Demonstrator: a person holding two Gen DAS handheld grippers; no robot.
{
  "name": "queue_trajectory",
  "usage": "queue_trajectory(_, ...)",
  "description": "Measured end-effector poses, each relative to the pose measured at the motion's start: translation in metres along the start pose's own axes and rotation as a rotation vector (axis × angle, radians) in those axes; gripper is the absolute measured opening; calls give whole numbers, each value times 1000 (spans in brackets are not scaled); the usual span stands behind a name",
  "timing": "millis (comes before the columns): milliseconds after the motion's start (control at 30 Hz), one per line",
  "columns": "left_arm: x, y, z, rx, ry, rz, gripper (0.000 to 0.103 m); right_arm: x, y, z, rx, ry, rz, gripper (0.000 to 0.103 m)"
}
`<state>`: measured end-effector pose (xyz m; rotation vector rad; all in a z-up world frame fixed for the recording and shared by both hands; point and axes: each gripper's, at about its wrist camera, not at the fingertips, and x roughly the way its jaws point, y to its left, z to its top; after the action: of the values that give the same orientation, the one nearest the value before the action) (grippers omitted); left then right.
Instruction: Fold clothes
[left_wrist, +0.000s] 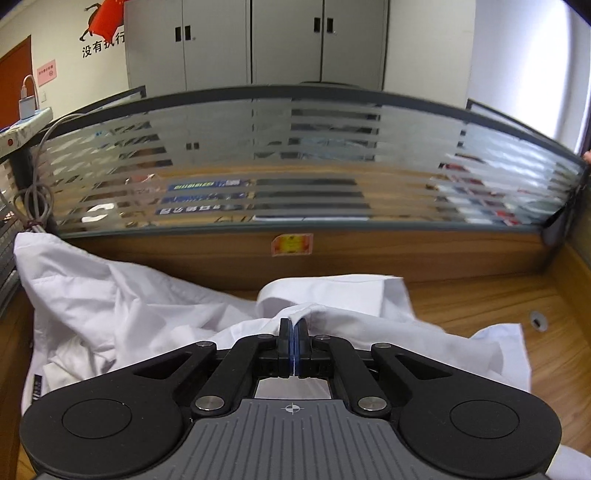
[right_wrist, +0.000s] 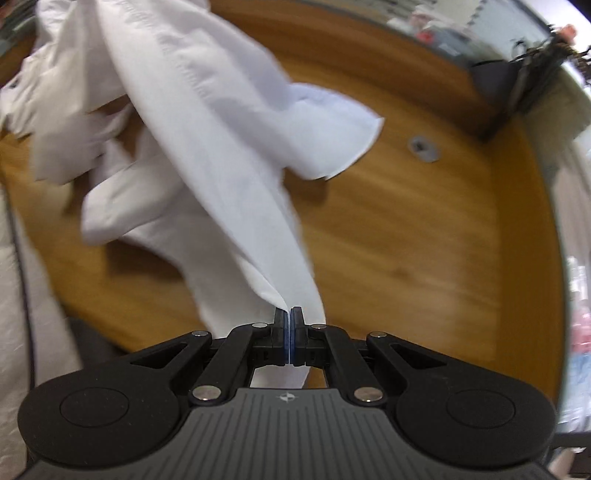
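Note:
A crumpled white shirt lies across the wooden desk, bunched toward the left corner. My left gripper is shut on a fold of the white shirt just ahead of me, with a collar or cuff band curling behind it. In the right wrist view the white shirt hangs stretched and lifted above the desk, and my right gripper is shut on its edge. The cloth runs up and to the left from the pinch. That view is blurred by motion.
A frosted striped glass partition on a wooden panel walls the desk's far side. A grey cable hangs in the left corner. A round cable hole sits in the desk at the right. Grey cabinets stand beyond.

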<state>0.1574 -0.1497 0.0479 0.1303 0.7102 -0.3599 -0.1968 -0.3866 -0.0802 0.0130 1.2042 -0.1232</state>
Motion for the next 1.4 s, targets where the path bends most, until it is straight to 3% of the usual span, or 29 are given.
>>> queue_trajectory(100,3,7,-3,3,14,18,3,-3,1,-4,30,-15,68,3)
queue_trajectory(233,7,16,-7,7,32,42,3,-11,-19,7,81,-72,149,17)
queue_trajectory(467,16,35,-16,-2,76,86,3,-10,-60,48,114,-159,256,29)
queue_trajectory(600,23,45,-23,-5,106,111,3,2,-83,77,158,-205,368,32)
queue_trajectory(667,26,50,-25,-11,118,123,3,12,-92,91,187,-220,434,40)
queue_trajectory(900,39,64,-31,-25,166,152,3,76,-101,131,241,-123,462,42)
queue_trajectory(1233,50,73,-35,-15,202,165,4,159,-105,138,334,22,512,42)
queue_trajectory(1400,53,76,-36,-13,216,170,4,186,-114,142,351,69,583,43)
